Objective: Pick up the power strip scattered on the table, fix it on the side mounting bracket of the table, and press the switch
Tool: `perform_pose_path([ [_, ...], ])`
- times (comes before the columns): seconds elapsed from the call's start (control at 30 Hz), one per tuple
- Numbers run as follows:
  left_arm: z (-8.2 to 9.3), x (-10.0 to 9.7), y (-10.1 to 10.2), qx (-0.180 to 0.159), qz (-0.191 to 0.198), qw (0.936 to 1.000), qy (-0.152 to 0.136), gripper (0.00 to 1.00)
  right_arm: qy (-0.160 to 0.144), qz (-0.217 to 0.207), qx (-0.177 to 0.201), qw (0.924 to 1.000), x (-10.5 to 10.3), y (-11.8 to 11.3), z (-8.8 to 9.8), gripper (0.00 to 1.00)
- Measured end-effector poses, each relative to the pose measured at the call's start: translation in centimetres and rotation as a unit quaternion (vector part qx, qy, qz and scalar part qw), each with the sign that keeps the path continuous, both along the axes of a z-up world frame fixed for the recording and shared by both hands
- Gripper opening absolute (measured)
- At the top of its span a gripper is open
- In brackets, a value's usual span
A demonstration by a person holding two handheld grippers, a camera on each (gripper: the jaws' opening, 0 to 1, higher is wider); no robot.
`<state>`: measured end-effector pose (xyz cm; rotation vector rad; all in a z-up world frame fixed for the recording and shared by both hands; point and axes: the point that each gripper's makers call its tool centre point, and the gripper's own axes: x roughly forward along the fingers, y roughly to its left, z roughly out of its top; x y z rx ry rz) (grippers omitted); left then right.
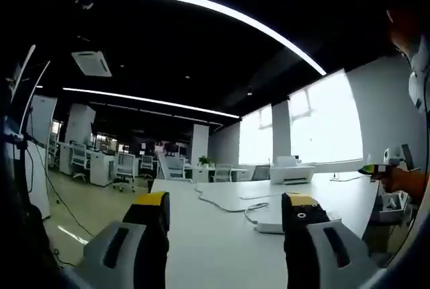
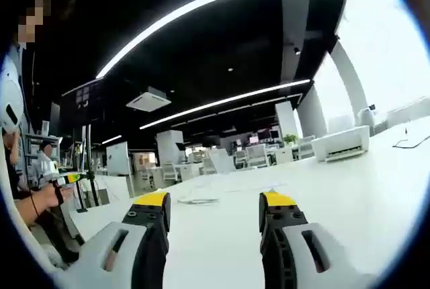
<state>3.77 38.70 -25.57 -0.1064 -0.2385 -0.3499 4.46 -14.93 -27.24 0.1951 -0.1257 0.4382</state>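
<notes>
White tabletop (image 1: 222, 242) stretched out ahead of both grippers, and nothing had been picked up yet. The left gripper (image 1: 225, 212) hung above the near end of the table with its yellow-tipped jaws spread wide and empty between them. Just beyond its right-hand jaw lay the power strip (image 1: 274, 225), a flat white block resting on the surface, with its cable (image 1: 222, 203) snaking away across the table toward the far edge. A white printer (image 1: 291, 170) sat well behind it near the windows.

The right gripper (image 2: 213, 208) was likewise held wide apart over bare table, holding nothing; a faint loop of cable (image 2: 198, 200) lay farther along the surface ahead of it. A person's hand (image 2: 47, 198) showed at the left side of that view.

To my eye the step in hand was the reach for the strip. The left gripper looked the closer one, and it would want to swing across so the strip sat between the jaws, then come down low and close across the narrow width of the body, away from the switch. The trailing cable could drag or snag when lifted, so a slow lift made sense. I could not see the mounting bracket from either view.
</notes>
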Motion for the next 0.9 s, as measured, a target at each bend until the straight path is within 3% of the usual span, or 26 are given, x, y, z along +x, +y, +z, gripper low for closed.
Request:
perform_pose_path([
  [0.9, -0.6, -0.1, 0.4, -0.014, -0.006, 0.9999, 0.000, 0.72, -0.010, -0.003, -0.019, 0.9998, -0.3, 0.6, 1.1, 0.50],
])
